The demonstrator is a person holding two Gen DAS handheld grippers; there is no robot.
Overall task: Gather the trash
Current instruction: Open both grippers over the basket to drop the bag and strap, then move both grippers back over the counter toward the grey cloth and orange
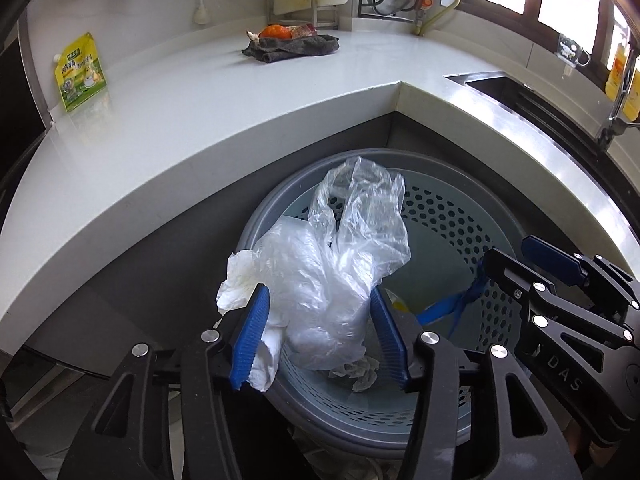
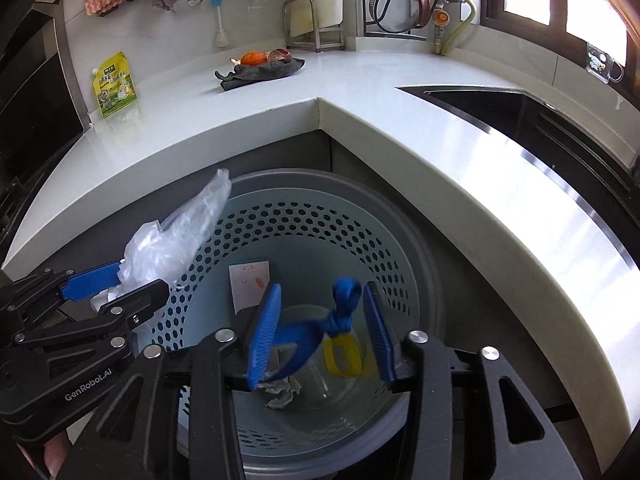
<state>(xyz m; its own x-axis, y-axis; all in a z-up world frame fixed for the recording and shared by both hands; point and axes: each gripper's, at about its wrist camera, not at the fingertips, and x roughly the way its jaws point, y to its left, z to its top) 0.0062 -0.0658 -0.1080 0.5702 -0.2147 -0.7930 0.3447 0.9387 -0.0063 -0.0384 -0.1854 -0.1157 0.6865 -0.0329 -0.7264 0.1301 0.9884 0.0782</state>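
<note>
A round bin [image 1: 452, 216] with a grey rim and a pale perforated liner [image 2: 320, 216] stands in the corner below the counter. My left gripper [image 1: 318, 292] hangs over its near left side, jaws parted. A crumpled clear plastic bag [image 1: 340, 260] sits loosely between the pads and a white tissue [image 1: 240, 280] drapes over the left pad. My right gripper [image 2: 323, 288] is over the bin's middle, open. A knotted blue strip [image 2: 340, 308] with a yellow piece [image 2: 344, 360] lies in the gap without being pinched. Crumpled paper [image 2: 282, 396] and a white card [image 2: 250, 286] lie in the bin.
An L-shaped white countertop [image 2: 360, 92] wraps around the bin. On it lie a grey cloth [image 2: 260, 72] with orange peel [image 2: 252, 57] and a yellow-green pouch [image 2: 114, 86]. A steel sink [image 2: 500, 108] is at the right. Each view shows the other gripper, right [image 1: 508, 248] and left [image 2: 140, 280].
</note>
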